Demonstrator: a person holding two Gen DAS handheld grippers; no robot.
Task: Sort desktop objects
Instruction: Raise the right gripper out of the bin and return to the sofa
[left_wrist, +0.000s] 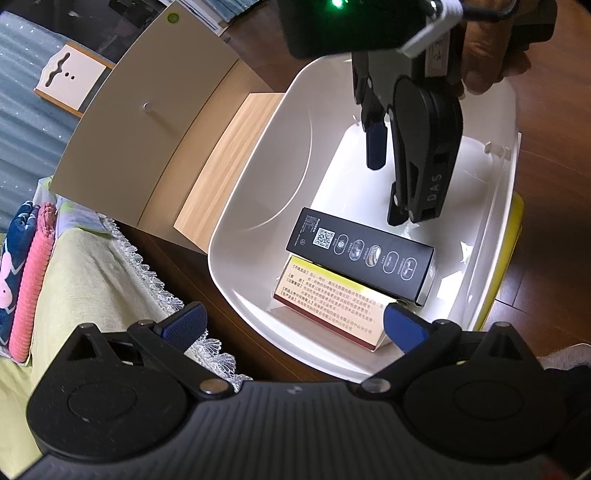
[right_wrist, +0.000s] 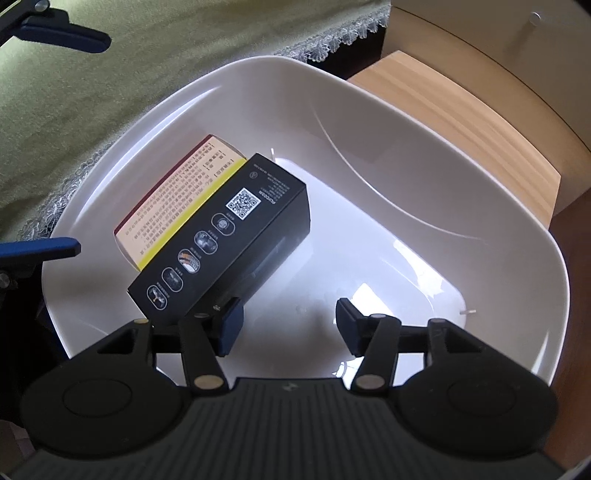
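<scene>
two cartons are already in the deep white plastic bin (right_wrist: 406, 122): a long black cardboard box with a qr code and icon row (right_wrist: 221, 240) lies slanted across a cream carton with dark red edge, yellow stripe and printed text (right_wrist: 173, 206), its upper part resting on that carton. right tool (right_wrist: 288, 325) hangs inside the bin over the bare floor, blue pads spread, nothing between them; the left pad sits just beside the black box's near end, and i can't tell if it touches, so my read is the box is released and this drop is done. left tool (left_wrist: 295, 321) hovers at the bin's near rim, fingers spread wide and empty. what's left to sort isn't in view: neither camera shows loose items on the dark wood worktop (left_wrist: 554, 236), so remaining count is unknown. room: about half the bin floor is bare and lit, on the side away from the cartons, plenty for more items. walls are tall and curve in, so the right tool's clean exit is straight up; swinging sideways toward the black box risks nudging it. a light wood cabinet with a beige drawer front and small knob (left_wrist: 147, 107) stands close against one bin wall, and a green cloth with white lace trim (right_wrist: 110, 74) runs along the other side, so approach from above is the open path. something yellow (left_wrist: 517, 229) shows just beyond the far rim; can't tell what it is.
</scene>
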